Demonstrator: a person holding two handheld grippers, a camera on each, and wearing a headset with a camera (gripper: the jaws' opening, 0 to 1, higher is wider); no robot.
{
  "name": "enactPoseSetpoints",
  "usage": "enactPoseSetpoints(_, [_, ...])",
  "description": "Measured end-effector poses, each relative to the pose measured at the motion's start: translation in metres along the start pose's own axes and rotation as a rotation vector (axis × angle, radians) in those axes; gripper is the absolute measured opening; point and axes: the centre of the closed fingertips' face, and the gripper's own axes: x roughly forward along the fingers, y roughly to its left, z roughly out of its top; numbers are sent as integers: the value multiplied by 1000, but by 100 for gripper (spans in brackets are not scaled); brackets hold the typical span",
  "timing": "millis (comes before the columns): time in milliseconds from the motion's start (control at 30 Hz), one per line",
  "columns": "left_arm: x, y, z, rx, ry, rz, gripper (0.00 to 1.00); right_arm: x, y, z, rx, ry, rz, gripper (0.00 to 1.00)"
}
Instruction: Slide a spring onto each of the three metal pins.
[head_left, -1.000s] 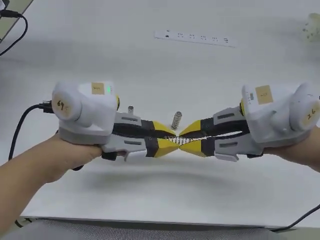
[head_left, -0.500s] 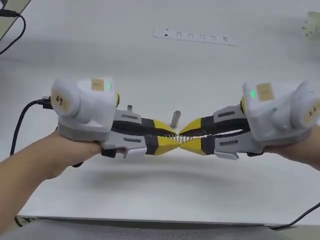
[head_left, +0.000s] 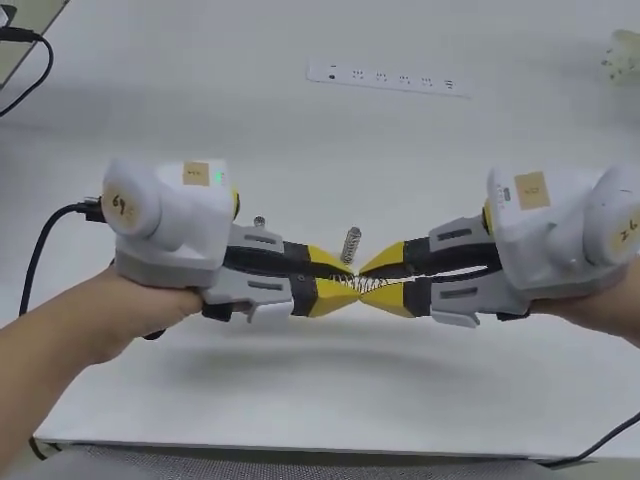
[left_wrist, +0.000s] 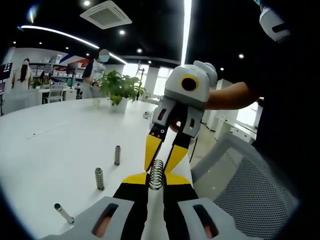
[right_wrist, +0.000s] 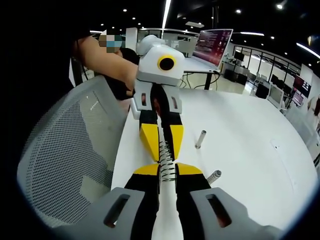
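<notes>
The left gripper (head_left: 348, 284) and right gripper (head_left: 364, 284) meet tip to tip above a white table (head_left: 300, 390), each held in a hand, the left hand (head_left: 140, 305) and right hand (head_left: 605, 305) at the outer ends. Both pairs of yellow jaws are closed on one spring (head_left: 381, 286), which bridges the two tools. The left gripper pinches one end at its tips, and the rest lies in the narrow slot between the right gripper's jaws. The spring's long axis runs level with the table and in line with both grippers, one end toward each hand. In the left gripper view it is seen almost end-on, as rings between the jaw tips. In the right gripper view it stretches straight ahead from the near tips into the far ones. The spring is clear of the tabletop. On the table beyond the meeting tips stands a loaded pin (head_left: 352, 243), upright and wrapped in its own coil. A bare pin (head_left: 259, 222) stands just behind the left gripper's body. From the left gripper, the three pins stand in a row to the left of the jaws: two with coils (left_wrist: 117, 155) (left_wrist: 99, 178), then the bare one (left_wrist: 64, 213) nearest. Far beyond both grippers a power strip (head_left: 385, 77) lies flat on the table. A black cable (head_left: 40, 255) trails from the rear of the left gripper. A mesh chair (right_wrist: 70, 150) sits to the left of the right gripper's jaws.
</notes>
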Motion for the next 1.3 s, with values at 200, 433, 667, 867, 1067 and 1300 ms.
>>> enactPoseSetpoints(200, [0, 1, 2, -7, -4, -4, 2, -1, -1, 0, -9, -1, -3, 9])
enactPoseSetpoints(433, [-1, 2, 3, -13, -9, -1, 2, -1, -3, 3, -33, 5, -3, 9])
enactPoseSetpoints(667, [-3, 1, 4, -17, -11, -1, 2, -1, -2, 5, -23, 0, -2, 10])
enactPoseSetpoints(867, [-4, -1, 3, -23, -9, -4, 2, 0, 0, 5, -32, 4, 1, 10])
enactPoseSetpoints(1067, [-4, -2, 2, -31, -5, -10, 2, 0, 2, 2, -43, 16, 9, 11])
enactPoseSetpoints(1300, [-6, -3, 5, -31, -16, -10, 2, -2, 1, -3, -29, 22, 4, 12])
